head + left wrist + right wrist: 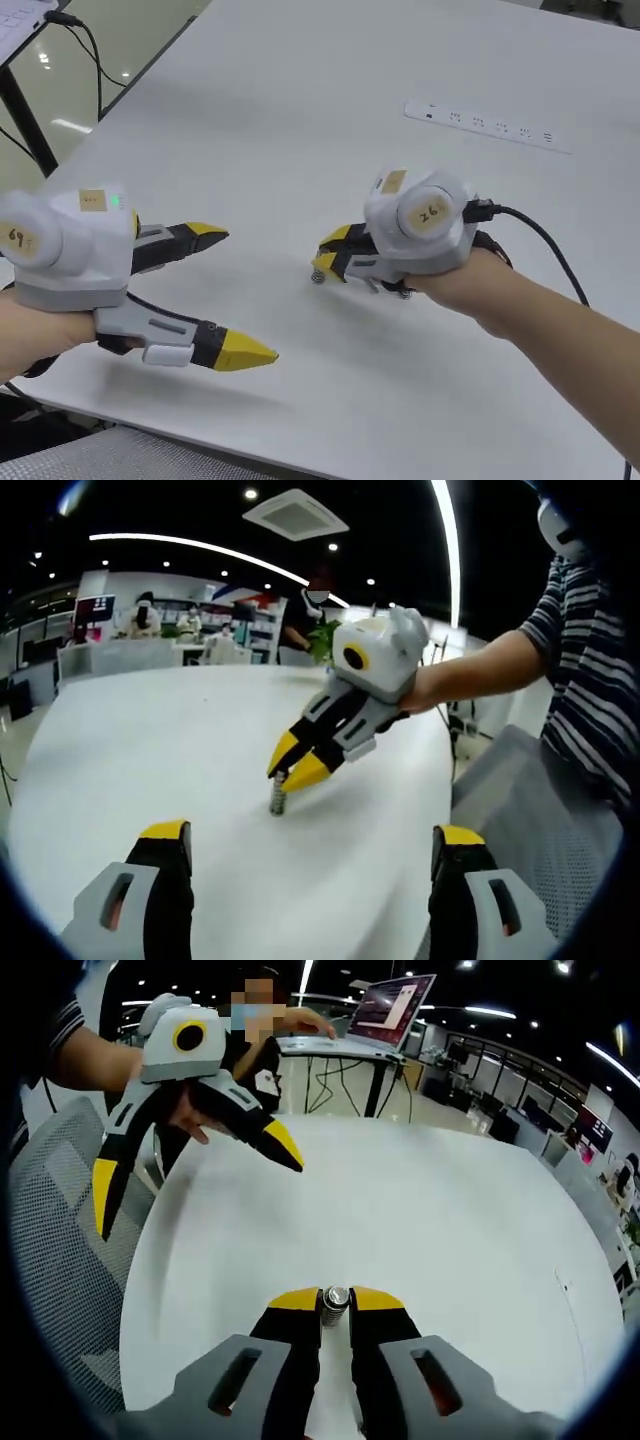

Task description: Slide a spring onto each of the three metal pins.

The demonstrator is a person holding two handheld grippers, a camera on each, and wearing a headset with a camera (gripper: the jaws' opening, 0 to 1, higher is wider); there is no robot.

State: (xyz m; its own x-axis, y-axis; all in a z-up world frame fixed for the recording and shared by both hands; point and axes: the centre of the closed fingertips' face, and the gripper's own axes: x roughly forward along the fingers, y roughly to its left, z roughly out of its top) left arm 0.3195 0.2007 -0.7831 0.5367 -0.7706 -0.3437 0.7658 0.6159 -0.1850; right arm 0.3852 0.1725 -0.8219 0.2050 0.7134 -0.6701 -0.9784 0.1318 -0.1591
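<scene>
My right gripper (330,255) rests low over the white table (300,120), shut on a small coiled metal spring (318,275) that stands upright on the surface. In the right gripper view the spring's round top (335,1298) sits pinched between the yellow-tipped jaws (335,1307). In the left gripper view the spring (278,798) hangs just under the right gripper's tips (295,765). My left gripper (228,291) hovers to the left, open and holding nothing, its jaws wide apart (312,835). Two small metal parts (404,293) peek from under the right gripper; I cannot tell what they are.
A white power strip (490,125) lies at the table's far right. A black cable (545,245) trails from the right gripper. The table's near edge runs below the left gripper, with a grey mesh chair (100,455) beneath. A laptop (400,1010) stands on a far desk.
</scene>
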